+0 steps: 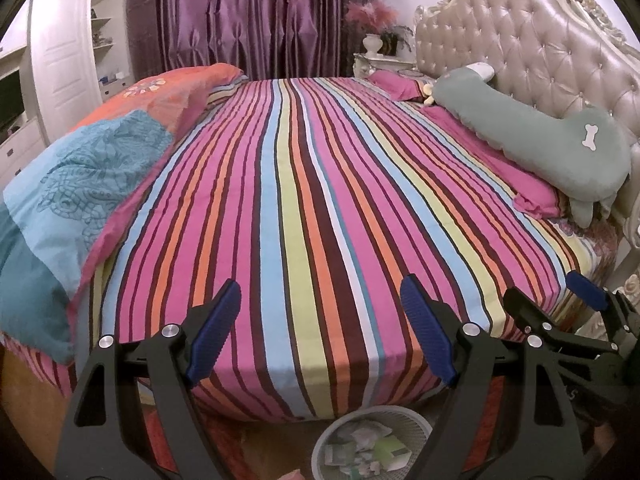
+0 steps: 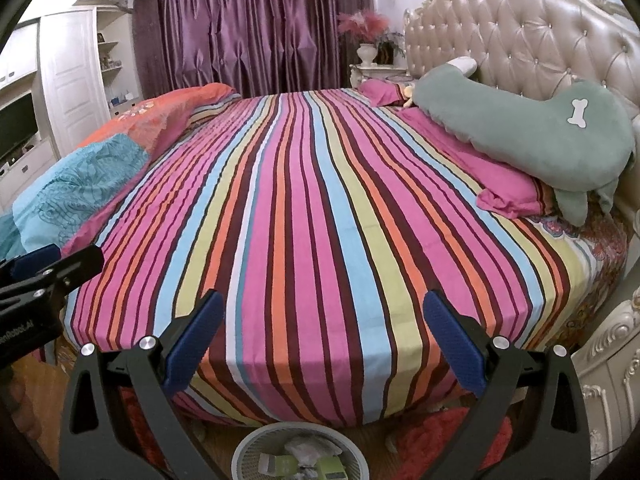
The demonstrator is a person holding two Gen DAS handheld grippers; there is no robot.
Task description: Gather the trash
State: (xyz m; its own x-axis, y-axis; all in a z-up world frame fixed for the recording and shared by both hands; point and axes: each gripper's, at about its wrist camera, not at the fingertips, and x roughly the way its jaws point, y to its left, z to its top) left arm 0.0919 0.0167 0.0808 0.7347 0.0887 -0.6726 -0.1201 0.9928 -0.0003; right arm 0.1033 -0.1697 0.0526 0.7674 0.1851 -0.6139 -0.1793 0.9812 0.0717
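Observation:
A white mesh wastebasket (image 1: 416, 412) stands on the floor at the foot of the bed, holding crumpled paper and green and white wrappers (image 1: 372, 446). It also shows in the right wrist view (image 2: 256, 440) with its trash (image 2: 308, 458). My left gripper (image 1: 322, 334) is open and empty, held above the basket at the bed's edge. My right gripper (image 2: 320, 344) is open and empty, likewise above the basket. The right gripper shows at the right of the left wrist view (image 1: 560, 304). The left gripper shows at the left of the right wrist view (image 2: 48, 264). No loose trash shows on the striped sheet (image 1: 304, 184).
A folded blue and orange duvet (image 1: 80, 184) lies along the bed's left side. A green dog-shaped pillow (image 1: 532, 128) and pink pillows (image 1: 516, 176) lie by the tufted headboard (image 1: 540, 40). A white wardrobe (image 1: 64, 56), purple curtains (image 1: 248, 16) and a nightstand (image 2: 608, 380) surround the bed.

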